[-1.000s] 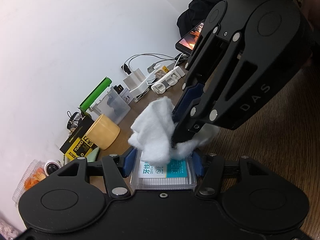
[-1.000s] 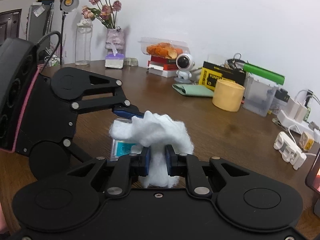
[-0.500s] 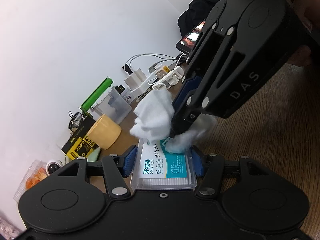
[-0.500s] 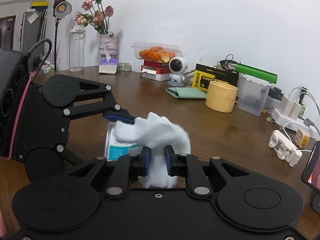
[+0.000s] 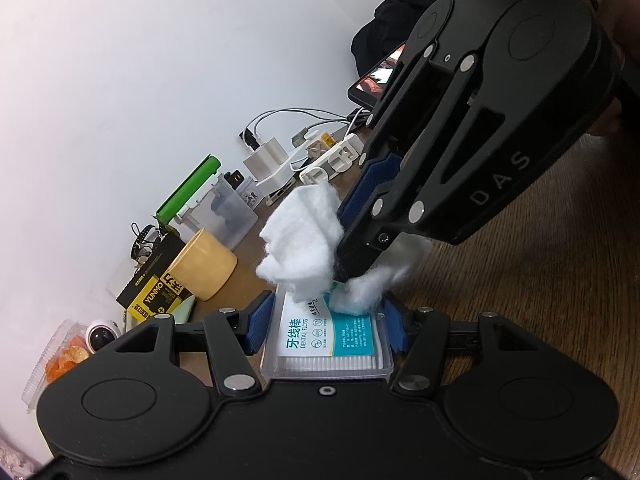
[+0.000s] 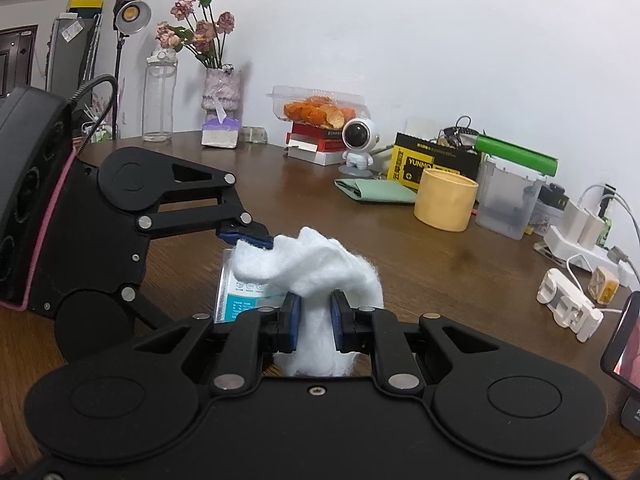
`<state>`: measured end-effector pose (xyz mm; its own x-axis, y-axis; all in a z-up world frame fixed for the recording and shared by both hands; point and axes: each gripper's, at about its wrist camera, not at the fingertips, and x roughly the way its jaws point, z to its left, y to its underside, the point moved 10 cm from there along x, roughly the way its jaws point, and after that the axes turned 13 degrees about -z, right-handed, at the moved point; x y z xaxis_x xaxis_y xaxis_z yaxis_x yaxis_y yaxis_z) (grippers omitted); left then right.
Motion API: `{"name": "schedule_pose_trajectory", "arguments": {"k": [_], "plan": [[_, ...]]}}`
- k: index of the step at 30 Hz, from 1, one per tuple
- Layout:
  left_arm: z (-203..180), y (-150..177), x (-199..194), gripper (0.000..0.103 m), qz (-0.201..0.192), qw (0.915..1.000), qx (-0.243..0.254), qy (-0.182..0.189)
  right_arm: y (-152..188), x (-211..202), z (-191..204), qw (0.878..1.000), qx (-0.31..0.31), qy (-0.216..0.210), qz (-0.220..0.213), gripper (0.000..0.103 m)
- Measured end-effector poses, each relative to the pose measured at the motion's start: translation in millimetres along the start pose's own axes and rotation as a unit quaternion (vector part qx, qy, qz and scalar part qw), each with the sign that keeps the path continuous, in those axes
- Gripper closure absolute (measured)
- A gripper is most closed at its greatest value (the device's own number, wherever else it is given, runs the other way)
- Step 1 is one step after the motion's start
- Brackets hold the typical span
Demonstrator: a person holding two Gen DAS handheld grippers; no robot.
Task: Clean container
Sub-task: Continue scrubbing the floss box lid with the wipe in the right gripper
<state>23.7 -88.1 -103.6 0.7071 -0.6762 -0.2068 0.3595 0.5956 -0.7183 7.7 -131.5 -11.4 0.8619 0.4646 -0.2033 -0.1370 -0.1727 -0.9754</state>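
My left gripper [image 5: 326,326] is shut on a clear plastic dental floss container [image 5: 328,344] with a white and teal label, held just above the wooden table. It also shows in the right wrist view [image 6: 230,296], partly hidden. My right gripper [image 6: 313,314] is shut on a wad of white cotton [image 6: 316,268]. In the left wrist view the cotton [image 5: 304,244] presses on the far end of the container's lid, with the right gripper [image 5: 352,268] coming down from the upper right.
Along the wall stand a yellow cup [image 6: 445,205], a black-yellow box [image 6: 432,165], a clear box with green lid [image 6: 508,200], chargers and cables [image 6: 580,232], a white clip [image 6: 568,304], a green cloth [image 6: 376,192], an astronaut toy [image 6: 358,142], a flower vase [image 6: 222,92]. A phone [image 6: 624,344] stands right.
The cotton has slid along the container's lid from near me toward its far end, uncovering more of the label. Both grips are unchanged.
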Motion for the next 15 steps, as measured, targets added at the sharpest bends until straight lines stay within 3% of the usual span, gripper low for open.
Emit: {"name": "schedule_pose_trajectory", "arguments": {"k": [3,9,15], "plan": [[-0.5,0.2,0.4,0.047,-0.001,1.0000,0.001,0.001,0.7,0.8,2.4,1.000,-0.006,-0.002,0.004,0.086],[1.4,1.1,1.8,0.047,-0.002,1.0000,0.002,0.000,-3.9,-5.6,22.6,0.998,-0.042,-0.049,-0.018,0.086],[-9.4,-3.5,-5.0,0.047,-0.001,1.0000,0.002,-0.001,3.1,3.9,-5.5,0.999,-0.008,0.033,0.018,0.087]]}}
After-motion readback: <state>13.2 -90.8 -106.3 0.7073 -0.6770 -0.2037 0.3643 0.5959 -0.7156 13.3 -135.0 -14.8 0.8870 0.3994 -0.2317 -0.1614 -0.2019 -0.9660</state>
